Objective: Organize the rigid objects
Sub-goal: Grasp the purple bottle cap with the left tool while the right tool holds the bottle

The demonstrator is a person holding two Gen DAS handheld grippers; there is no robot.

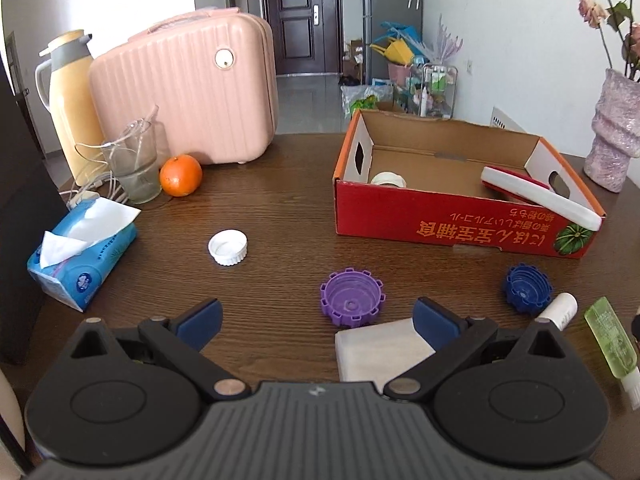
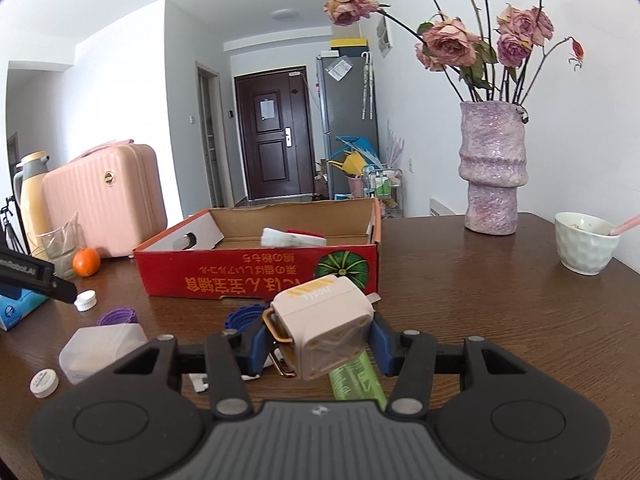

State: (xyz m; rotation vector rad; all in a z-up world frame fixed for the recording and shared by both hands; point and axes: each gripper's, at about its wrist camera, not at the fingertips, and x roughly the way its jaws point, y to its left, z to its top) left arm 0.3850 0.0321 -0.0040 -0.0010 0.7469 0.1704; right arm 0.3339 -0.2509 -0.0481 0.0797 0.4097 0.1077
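My left gripper (image 1: 316,320) is open above the wooden table, with nothing between its blue pads. Ahead of it lie a purple cap (image 1: 352,297), a white cap (image 1: 228,247), a blue cap (image 1: 527,287) and a white block (image 1: 380,352). The red cardboard box (image 1: 452,224) holds a white roll (image 1: 389,179) and a red-and-white item (image 1: 536,196). My right gripper (image 2: 320,344) is shut on a beige cube-shaped charger (image 2: 324,328), held above the table in front of the box (image 2: 256,276).
A pink case (image 1: 188,88), a yellow flask (image 1: 72,96), a glass (image 1: 136,164), an orange (image 1: 181,176) and a tissue pack (image 1: 80,256) stand at the left. A green tube (image 1: 610,336) lies at the right. A purple vase (image 2: 492,168) and a white bowl (image 2: 586,242) stand right of the box.
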